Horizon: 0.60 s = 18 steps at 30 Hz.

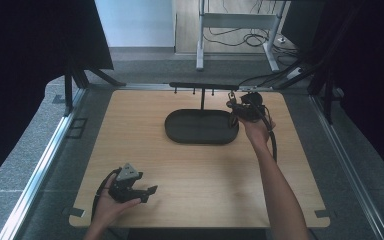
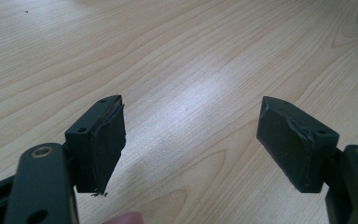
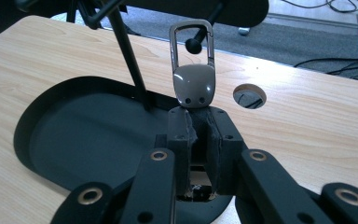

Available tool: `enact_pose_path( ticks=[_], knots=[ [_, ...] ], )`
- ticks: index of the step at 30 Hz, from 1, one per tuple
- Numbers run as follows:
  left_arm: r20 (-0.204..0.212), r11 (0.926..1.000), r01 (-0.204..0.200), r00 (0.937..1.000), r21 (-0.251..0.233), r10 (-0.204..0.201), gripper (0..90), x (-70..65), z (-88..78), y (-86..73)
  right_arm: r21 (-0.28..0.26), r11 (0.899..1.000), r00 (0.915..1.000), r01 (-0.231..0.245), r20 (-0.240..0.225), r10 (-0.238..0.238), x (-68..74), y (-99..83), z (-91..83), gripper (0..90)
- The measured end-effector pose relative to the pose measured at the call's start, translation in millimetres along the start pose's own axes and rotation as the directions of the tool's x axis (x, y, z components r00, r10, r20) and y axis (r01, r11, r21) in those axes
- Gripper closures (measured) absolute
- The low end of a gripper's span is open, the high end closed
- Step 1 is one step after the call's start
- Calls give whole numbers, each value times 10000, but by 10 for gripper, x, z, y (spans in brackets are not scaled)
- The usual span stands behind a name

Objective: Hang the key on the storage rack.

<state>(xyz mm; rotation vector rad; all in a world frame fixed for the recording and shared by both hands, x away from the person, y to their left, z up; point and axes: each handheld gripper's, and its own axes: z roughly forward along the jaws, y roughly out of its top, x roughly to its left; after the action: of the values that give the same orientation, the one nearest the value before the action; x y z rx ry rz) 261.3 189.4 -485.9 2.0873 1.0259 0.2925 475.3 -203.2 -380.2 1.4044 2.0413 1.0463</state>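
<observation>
Nearest the camera, at the lower left of the high view, the left gripper [image 1: 147, 194] rests on the wooden counter [image 1: 200, 170] in the person's left hand [image 1: 111, 209], its fingers [image 2: 103, 144] spread wide over bare wood with nothing between them. Past the frame's middle sits the dark oval tray [image 1: 201, 127], its floor bare, with a thin post and hook bar [image 1: 203, 86] rising behind it. At the tray's right end, the right hand [image 1: 257, 131] holds the right gripper [image 3: 200, 123] raised, its fingers clamped on the keychain [image 3: 194, 70]; the carabiner loop sits just by a peg [image 3: 194, 45] of the bar.
</observation>
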Motion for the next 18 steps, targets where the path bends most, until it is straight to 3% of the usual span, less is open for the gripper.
enact_pose_path(
  ticks=[6, 18],
  knots=[
    [-15, 10000, 29, 10000, 15, -29, 244, 6, 4, -6, -129, 9999, 9999, -22, 123, 23, -7, -29, 85, 808],
    [-13, 10000, 6, 10000, 39, -6, 243, -3, 10, -5, -263, 9996, 9999, -125, -62, 123, -3, -88, 149, 803]
  ],
)
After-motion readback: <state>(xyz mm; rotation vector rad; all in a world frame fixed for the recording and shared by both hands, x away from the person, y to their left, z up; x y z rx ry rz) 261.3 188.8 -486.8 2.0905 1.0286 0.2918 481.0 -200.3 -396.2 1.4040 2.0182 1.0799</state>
